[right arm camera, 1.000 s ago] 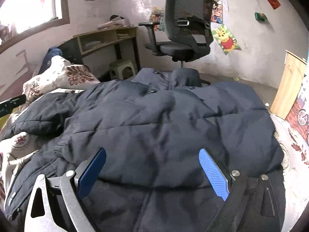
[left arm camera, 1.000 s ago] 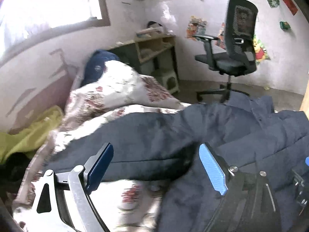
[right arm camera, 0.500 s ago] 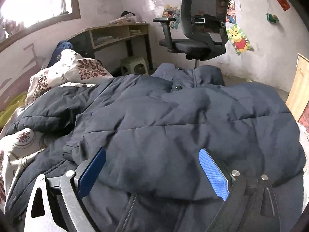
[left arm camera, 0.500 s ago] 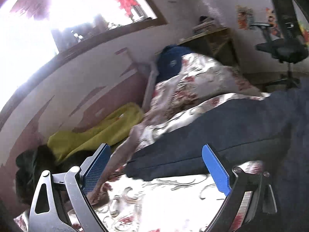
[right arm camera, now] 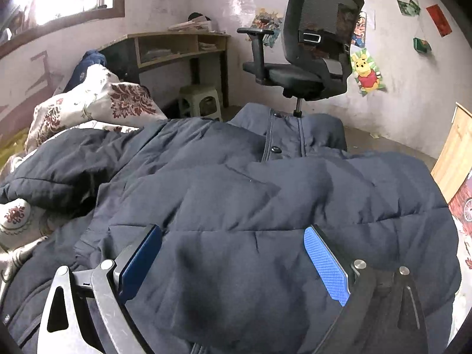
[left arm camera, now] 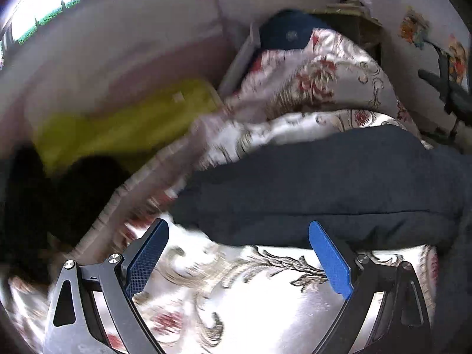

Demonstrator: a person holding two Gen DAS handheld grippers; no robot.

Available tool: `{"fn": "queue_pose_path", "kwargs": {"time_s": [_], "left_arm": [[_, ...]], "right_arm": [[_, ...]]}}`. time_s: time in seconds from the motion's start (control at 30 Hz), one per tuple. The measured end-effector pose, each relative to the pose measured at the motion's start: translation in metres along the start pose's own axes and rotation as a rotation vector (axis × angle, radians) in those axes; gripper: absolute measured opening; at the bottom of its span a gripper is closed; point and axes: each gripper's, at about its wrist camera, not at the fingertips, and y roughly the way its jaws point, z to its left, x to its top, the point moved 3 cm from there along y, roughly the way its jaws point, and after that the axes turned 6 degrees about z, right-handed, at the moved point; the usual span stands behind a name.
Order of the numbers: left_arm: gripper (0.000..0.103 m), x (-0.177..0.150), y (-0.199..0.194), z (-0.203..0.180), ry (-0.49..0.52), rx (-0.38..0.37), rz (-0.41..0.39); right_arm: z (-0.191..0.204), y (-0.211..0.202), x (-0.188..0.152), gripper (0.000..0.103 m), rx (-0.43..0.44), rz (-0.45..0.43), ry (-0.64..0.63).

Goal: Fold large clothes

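Note:
A large navy padded jacket [right arm camera: 265, 200] lies spread on a bed with a floral cover, collar toward the far edge. Its left sleeve [left arm camera: 324, 183] stretches out over the floral cover [left arm camera: 250, 295] in the left wrist view. My left gripper [left arm camera: 239, 253] is open and empty, just in front of the sleeve's cuff end and low over the cover. My right gripper [right arm camera: 233, 253] is open and empty, low over the jacket's body near its hem.
A floral pillow [right arm camera: 97, 103] and a dark blue bundle [left arm camera: 289, 32] lie at the head of the bed. A yellow cloth [left arm camera: 124, 121] lies by the wall. A black office chair [right arm camera: 309, 44], a wooden desk [right arm camera: 177, 44] and a small stool [right arm camera: 203, 100] stand beyond the bed.
My left gripper has swung left along the sleeve toward its cuff and dropped closer to the bed cover. My right gripper has moved slightly forward over the jacket. Both stay open.

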Motion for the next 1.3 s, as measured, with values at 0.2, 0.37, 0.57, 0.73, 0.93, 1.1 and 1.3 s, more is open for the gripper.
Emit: {"fn": "queue_pose_path", "kwargs": {"time_s": [0.2,0.37,0.57,0.73,0.93,1.1,1.3], "left_arm": [[0.093,0.008,0.015,0.008,-0.145,-0.269,0.138],[0.093,0.018,0.031,0.016,-0.326,-0.425,0.255],[0.090,0.023,0.056,0.033,-0.497,-0.449,0.326],[0.029,0.025,0.048,0.041,-0.513,-0.410,0.253],[0.006,0.038,0.009,0.034,-0.413,-0.390,0.039],[0.005,0.050,-0.049,0.006,-0.254,-0.375,-0.193],[0.005,0.047,-0.143,-0.056,0.023,-0.450,-0.479]], "right_arm": [[0.004,0.003,-0.004,0.097,0.003,0.000,-0.017],[0.004,0.007,-0.005,0.097,0.002,0.005,-0.018],[0.005,0.008,-0.006,0.097,0.003,0.008,-0.019],[0.007,0.009,-0.006,0.097,-0.007,0.022,-0.032],[0.012,0.022,-0.009,0.100,-0.057,0.088,-0.069],[0.009,0.006,-0.011,0.100,-0.028,0.071,-0.045],[-0.001,-0.031,-0.006,0.100,0.038,0.000,-0.039]]}}
